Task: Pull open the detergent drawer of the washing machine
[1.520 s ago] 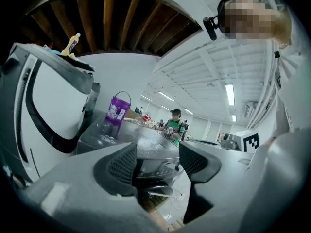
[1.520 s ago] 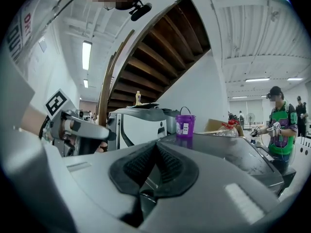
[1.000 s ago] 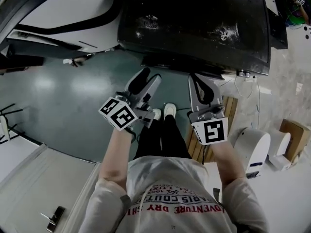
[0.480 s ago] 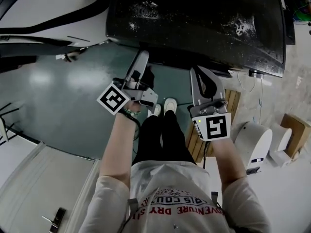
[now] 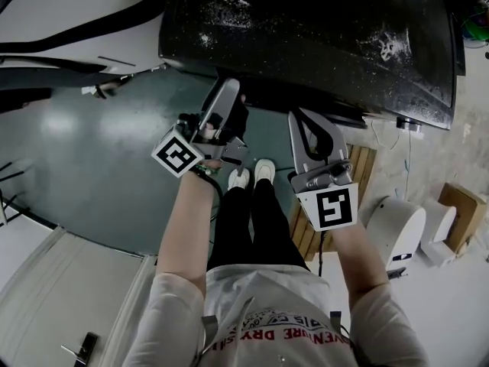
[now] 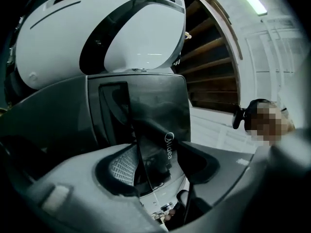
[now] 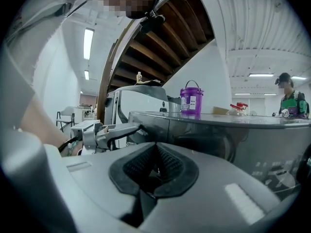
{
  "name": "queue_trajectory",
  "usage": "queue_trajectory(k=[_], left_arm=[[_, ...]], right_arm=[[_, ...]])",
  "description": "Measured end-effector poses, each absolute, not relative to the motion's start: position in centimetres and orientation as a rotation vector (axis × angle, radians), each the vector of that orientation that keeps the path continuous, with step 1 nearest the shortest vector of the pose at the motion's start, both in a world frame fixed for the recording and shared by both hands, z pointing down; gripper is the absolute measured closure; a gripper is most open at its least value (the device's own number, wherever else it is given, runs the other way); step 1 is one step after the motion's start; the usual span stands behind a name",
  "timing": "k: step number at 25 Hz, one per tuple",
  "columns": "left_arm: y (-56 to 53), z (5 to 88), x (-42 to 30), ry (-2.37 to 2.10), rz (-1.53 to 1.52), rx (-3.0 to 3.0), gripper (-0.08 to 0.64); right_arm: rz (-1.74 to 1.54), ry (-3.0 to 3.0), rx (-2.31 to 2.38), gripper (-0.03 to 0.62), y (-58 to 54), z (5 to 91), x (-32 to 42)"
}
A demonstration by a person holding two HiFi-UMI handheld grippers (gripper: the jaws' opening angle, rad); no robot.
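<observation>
HEAD CAMERA, LOOKING DOWN: A person wears a white short-sleeved T-shirt (image 5: pixel 267 304) printed with dark lettering across the chest, black trousers (image 5: pixel 244 220) and white shoes (image 5: pixel 264 171). Each hand carries a pale grey moulded tool. The left claw (image 5: pixel 228 98) and the right claw (image 5: pixel 305 121) have long, rounded shells. At the hand end each has a white marker cube (image 5: pixel 330 209) with black square patterns on its faces. Ribbed black pads (image 7: pixel 167 165) line a dark hollow in the right claw's shell. A dark band (image 5: pixel 205 173) circles the left wrist, and a thin dark cable (image 5: pixel 319 260) trails below the right claw's cube.
</observation>
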State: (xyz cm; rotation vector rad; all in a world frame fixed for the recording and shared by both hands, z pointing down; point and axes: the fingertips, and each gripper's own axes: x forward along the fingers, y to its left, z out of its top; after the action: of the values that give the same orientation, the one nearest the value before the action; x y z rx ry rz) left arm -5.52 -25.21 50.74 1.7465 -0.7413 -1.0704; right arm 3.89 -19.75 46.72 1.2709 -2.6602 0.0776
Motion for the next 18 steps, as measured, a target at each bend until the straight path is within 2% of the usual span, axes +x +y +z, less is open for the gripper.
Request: queue_trajectory(k=[4, 8, 10, 18], left_arm=[[-25.2, 50.6, -5.6, -0.694, -1.109, 1.761, 0.322], [-25.5, 50.3, -5.7, -0.726, -1.142, 1.72, 0.308], [-25.8, 49.9, -5.8, -0.725, -1.179, 1.68, 0.265], [-25.8, 49.9, -6.0, -0.706, -1.226, 1.662, 0.281]], right_arm=[[0.094, -2.653, 1.267, 0.592, -19.4, 47.9, 3.9], [0.123, -2.63, 1.27, 0.592, -19.1, 49.0, 4.2], [0.139, -2.627, 1.289, 0.592, -19.1, 49.2, 4.4], [0.148, -2.611, 1.296, 0.592, -18.3, 49.7, 4.5]])
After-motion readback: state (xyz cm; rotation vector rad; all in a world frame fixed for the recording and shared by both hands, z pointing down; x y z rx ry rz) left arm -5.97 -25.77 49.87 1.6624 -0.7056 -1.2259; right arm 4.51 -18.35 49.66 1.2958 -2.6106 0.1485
